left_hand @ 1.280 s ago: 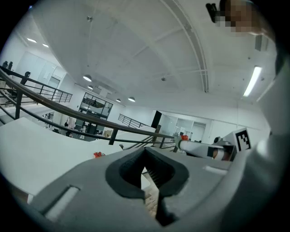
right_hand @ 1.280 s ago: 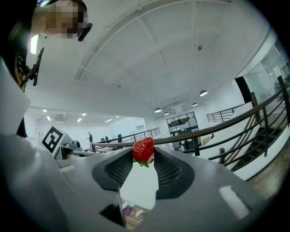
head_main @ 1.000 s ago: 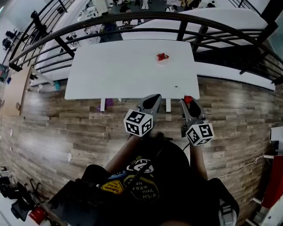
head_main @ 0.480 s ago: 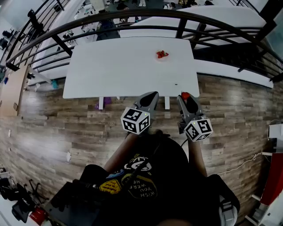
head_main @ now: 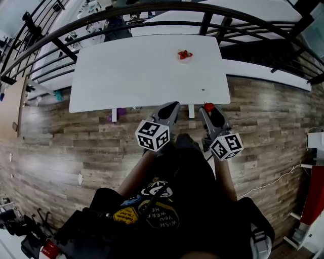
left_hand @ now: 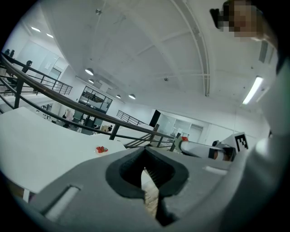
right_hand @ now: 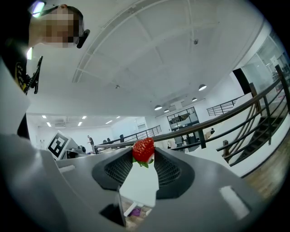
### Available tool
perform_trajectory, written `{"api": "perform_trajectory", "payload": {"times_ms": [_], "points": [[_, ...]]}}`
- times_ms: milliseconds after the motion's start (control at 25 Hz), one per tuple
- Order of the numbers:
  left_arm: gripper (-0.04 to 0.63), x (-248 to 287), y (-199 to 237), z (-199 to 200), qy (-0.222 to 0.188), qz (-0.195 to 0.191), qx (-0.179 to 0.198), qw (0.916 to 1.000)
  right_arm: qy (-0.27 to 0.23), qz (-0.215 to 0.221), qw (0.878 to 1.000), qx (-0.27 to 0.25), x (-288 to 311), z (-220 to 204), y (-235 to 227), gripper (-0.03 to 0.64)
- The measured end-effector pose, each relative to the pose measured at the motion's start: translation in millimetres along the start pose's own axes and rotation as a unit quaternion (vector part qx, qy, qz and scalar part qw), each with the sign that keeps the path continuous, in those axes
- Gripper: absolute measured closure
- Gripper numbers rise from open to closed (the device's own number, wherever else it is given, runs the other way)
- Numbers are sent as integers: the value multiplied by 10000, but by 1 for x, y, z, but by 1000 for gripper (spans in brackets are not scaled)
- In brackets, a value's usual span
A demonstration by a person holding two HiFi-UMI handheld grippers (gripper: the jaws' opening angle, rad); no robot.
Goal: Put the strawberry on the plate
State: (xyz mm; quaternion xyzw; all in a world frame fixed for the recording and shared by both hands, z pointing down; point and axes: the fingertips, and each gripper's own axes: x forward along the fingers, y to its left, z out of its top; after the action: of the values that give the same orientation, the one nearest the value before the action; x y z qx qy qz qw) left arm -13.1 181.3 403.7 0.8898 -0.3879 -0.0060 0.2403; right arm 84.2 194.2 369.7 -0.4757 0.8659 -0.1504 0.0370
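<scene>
A red strawberry (head_main: 208, 106) sits pinched at the tip of my right gripper (head_main: 209, 109), which is shut on it just off the near edge of the white table (head_main: 136, 71). In the right gripper view the strawberry (right_hand: 143, 150) fills the jaw tips of my right gripper (right_hand: 144, 156). A small pale plate (head_main: 185, 57) with red strawberries on it lies near the table's far right corner, and it shows small in the left gripper view as the plate (left_hand: 101, 150). My left gripper (head_main: 171, 106) hangs beside the right one, shut and holding nothing; the left gripper (left_hand: 145, 152) has its jaw tips touching.
A dark curved railing (head_main: 152, 12) runs behind the table, with a lower floor beyond it. Wood-plank floor (head_main: 61, 146) surrounds the table. The person's body and dark shirt (head_main: 167, 202) fill the lower middle of the head view.
Both grippers have shifted slightly up and left in the head view, still side by side at the table's near edge. The strawberry stays in the right jaws.
</scene>
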Motion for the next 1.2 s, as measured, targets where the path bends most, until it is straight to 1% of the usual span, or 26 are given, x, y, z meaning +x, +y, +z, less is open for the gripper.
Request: {"api": "perform_trajectory", "payload": {"times_ms": [280,360,440,600,840,1080,1200], "points": [[592,15,14,-6,161,173,-49,9997,255,20,9995,162,14,-14,-14,468],[592,23,17,-1,126,186,-11,9997,266,53,9995,157,21,-10,-19,468],[592,32,17,4,109,215,103,9997,261,72,9995,149,26,-4,-26,468],[591,54,16,10,224,250,283,9990,205,137,9996,135,36,9,-43,469],[592,86,21,18,322,222,339,9987,191,230,9994,174,56,19,-68,469],[592,115,20,18,348,331,315,9983,221,342,9988,287,62,24,-95,469],[592,121,19,19,384,325,350,9981,233,383,9984,334,65,23,-99,469]]}}
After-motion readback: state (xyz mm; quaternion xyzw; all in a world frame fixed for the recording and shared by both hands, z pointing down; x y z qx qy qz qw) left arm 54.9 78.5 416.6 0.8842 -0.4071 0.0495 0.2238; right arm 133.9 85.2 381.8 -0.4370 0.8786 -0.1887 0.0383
